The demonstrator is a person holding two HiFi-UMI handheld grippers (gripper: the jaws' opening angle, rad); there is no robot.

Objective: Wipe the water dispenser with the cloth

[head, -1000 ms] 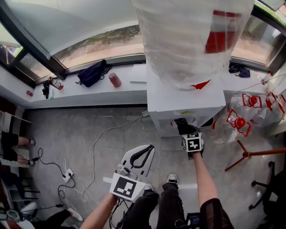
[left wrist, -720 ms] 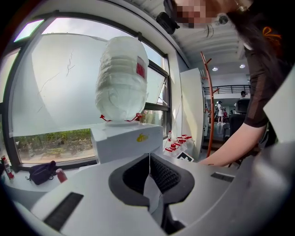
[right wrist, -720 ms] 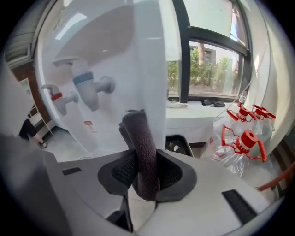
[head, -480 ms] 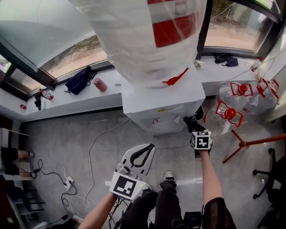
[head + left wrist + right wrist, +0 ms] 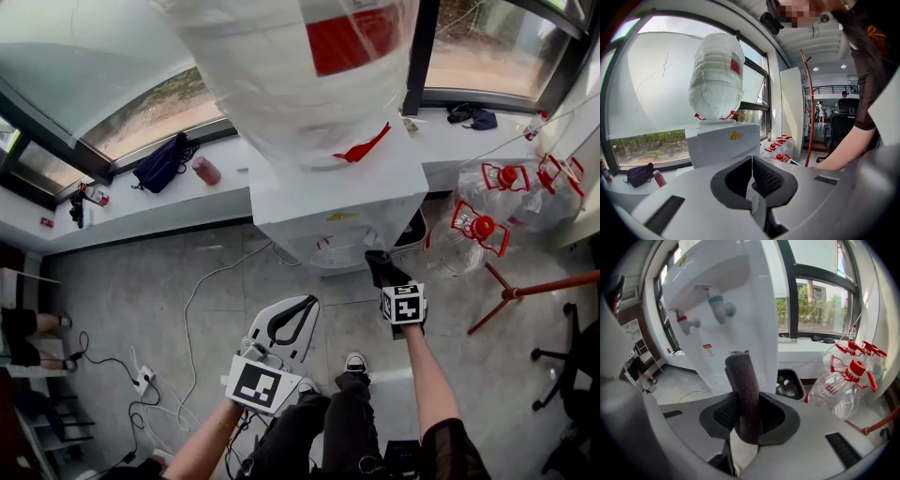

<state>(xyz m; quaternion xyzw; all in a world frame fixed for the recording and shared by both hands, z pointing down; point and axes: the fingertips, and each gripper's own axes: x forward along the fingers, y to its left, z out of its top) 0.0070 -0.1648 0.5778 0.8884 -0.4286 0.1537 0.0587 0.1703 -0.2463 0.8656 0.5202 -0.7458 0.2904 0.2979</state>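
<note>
Right gripper view shows the right gripper (image 5: 744, 414) clamped on a dark cloth (image 5: 742, 380). The cloth is a folded strip of terry that stands up between the 2 pads and reaches past their tips. The jaws are apart only by the thickness of the cloth.

Just behind the cloth rises the white front of the water dispenser (image 5: 750, 310). Under its overhang sit 2 taps, a red-handled tap (image 5: 685, 322) on the left and a teal-handled tap (image 5: 720, 305) beside it. Both are above the cloth's top end. Whether the cloth touches the panel cannot be told. To the right, a black bin (image 5: 787, 384) stands against the dispenser's side. Empty bottles (image 5: 846, 376) with red caps lie near it.

In the head view the cloth's tip is at the lower front of the dispenser, near its right corner. A large water bottle (image 5: 272, 75), wrapped in clear plastic with a red label, sits on top of the dispenser.

The left gripper (image 5: 752, 158) has its 2 pads pressed together at the tips with nothing between them. From above it hangs low over the grey floor (image 5: 141, 272), well apart from the dispenser and pointing towards it. A white cable (image 5: 192, 300) trails across the floor to its left. On the window sill (image 5: 122, 211) behind lies a dark bag (image 5: 161, 161).
</note>
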